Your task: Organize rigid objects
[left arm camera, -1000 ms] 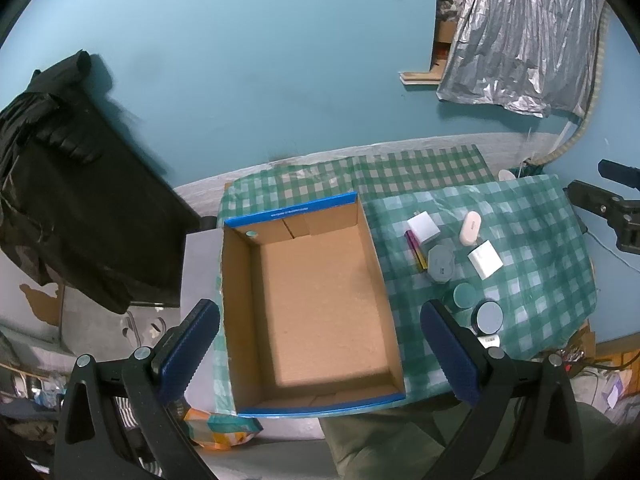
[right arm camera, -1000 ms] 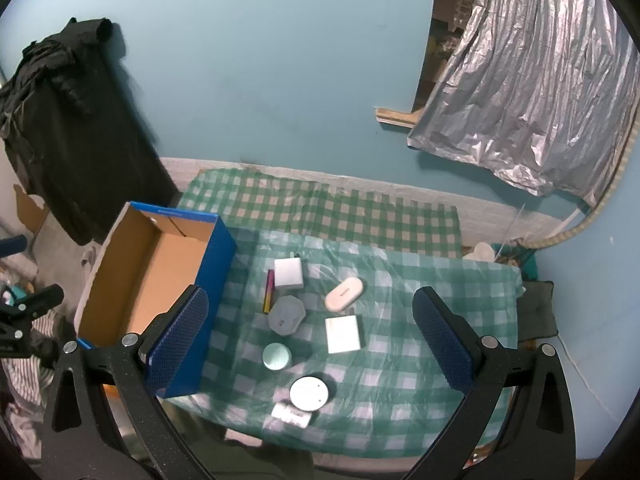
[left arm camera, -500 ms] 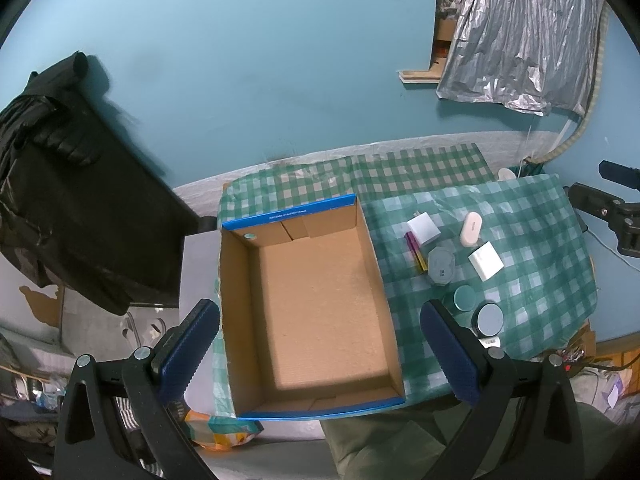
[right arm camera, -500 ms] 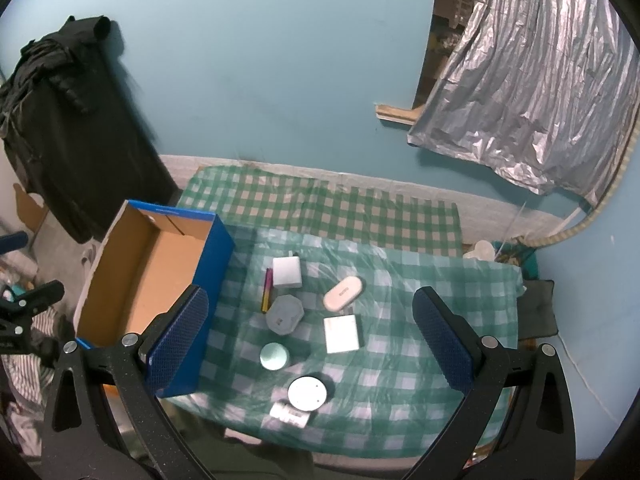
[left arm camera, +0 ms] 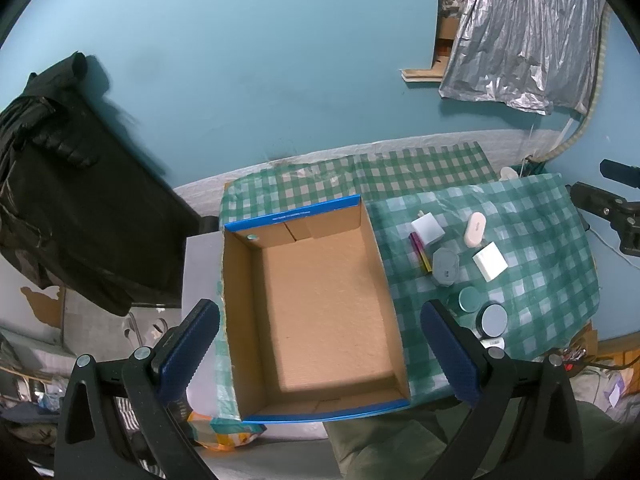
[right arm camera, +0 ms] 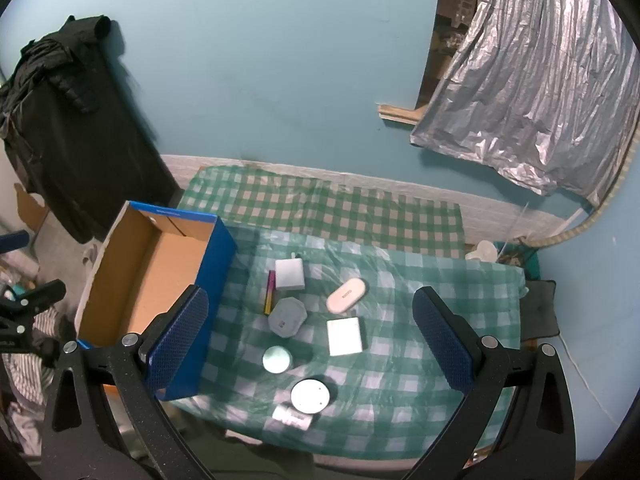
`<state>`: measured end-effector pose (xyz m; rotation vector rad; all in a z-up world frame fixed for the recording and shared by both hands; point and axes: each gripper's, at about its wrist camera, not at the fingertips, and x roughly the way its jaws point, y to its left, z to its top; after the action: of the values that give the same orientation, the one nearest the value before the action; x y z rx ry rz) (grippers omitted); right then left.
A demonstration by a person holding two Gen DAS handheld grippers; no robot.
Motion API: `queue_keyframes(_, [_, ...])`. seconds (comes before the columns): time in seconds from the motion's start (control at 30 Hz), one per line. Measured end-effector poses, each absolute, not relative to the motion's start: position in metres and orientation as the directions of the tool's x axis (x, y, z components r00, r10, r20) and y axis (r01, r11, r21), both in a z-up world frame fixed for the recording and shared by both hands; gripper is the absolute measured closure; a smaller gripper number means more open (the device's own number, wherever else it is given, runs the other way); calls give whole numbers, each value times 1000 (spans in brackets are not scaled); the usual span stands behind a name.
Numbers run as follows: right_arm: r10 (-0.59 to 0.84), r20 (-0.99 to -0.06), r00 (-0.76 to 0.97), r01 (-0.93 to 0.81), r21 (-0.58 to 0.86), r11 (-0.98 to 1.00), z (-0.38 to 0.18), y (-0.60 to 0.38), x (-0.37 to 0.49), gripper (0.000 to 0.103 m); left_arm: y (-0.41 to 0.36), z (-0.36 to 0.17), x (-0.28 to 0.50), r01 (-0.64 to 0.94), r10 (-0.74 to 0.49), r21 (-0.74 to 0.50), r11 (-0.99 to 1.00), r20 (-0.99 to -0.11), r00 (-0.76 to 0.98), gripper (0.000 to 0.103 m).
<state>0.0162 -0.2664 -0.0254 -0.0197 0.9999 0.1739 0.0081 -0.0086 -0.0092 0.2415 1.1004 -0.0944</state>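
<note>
Both cams high, shared box (left arm camera: 316, 304) + table (right arm camera: 420, 360)

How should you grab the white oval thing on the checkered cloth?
Grip the white oval pill-shaped case across its narrow middle, coming straight down from above with the right gripper. It lies flat on the green checkered tablecloth, apart from its neighbours, and its long sides are nearly parallel, so the open jaws probably close best on those rather than on the rounded ends.
</note>
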Motion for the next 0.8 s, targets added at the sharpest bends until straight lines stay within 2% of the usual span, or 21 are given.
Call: queue_keyframes(0.8, [141,-843,519,-159,67,985,-30,-260,16,1,-5,-11,8,197,54,157,968,-893,447,2])
